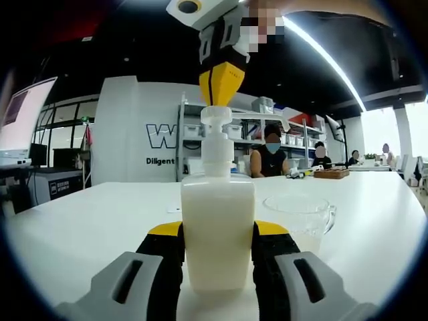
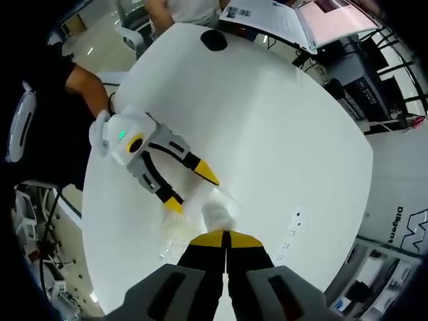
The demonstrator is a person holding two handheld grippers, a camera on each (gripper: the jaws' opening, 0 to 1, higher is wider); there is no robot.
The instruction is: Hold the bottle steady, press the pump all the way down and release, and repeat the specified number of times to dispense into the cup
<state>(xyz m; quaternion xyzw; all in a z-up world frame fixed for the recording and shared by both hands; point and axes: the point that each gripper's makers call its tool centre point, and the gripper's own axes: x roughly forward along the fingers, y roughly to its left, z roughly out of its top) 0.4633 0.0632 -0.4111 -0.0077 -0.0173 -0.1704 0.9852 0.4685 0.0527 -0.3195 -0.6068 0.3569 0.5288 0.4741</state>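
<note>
Left hand-held gripper [image 1: 217, 257], at the bottom of the left gripper view, clamps the white pump bottle [image 1: 218, 227] between its yellow-tipped jaws; the bottle stands upright on the white worktop [image 1: 80, 221] at frame centre. Right hand-held gripper [image 1: 223, 85] comes down from the top, jaws closed together, tips touching the pump head [image 1: 217, 115]. Just right of the bottle stands a clear glass cup [image 1: 301, 217]. In the right gripper view the closed jaws sit over the pump head [image 2: 219, 212].
</note>
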